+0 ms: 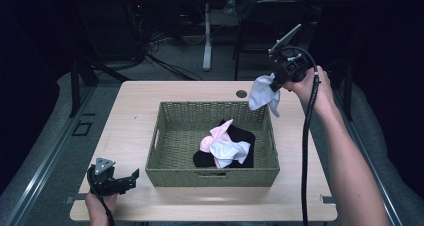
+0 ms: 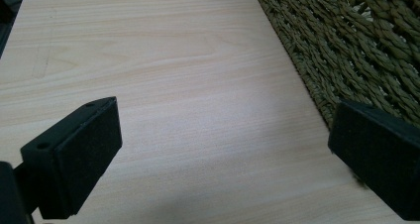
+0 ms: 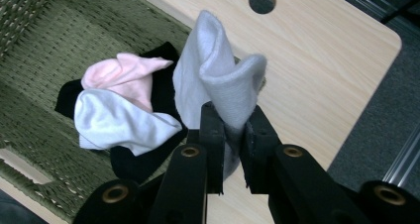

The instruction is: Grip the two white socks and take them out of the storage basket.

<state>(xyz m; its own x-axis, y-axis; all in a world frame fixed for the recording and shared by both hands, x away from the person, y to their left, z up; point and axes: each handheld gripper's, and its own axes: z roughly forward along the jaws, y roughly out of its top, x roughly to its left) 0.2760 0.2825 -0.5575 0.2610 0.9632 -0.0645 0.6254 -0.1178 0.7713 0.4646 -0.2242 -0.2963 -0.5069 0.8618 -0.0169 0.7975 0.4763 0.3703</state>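
A light grey cloth [image 1: 262,93] hangs in the air above the far right corner of the woven basket [image 1: 165,136], pinched by my right gripper [image 1: 276,84], which is shut on it. In the right gripper view the cloth [image 3: 218,80] stands folded between the two black jaws of that gripper [image 3: 233,130]. Inside the basket lie a pink cloth [image 1: 214,137], a white cloth [image 1: 231,151] and a black cloth [image 1: 245,136]. My left gripper [image 1: 131,178] rests near the table's front left, beside the basket's front left corner. Its jaws stand wide apart over bare wood [image 2: 198,125], holding nothing.
The wooden table [image 1: 130,111] has a round cable hole [image 1: 241,93] behind the basket. The basket wall [image 2: 346,50] runs close along the left gripper's right jaw. Beyond the table are dark floor, cables and a white desk leg [image 1: 207,36].
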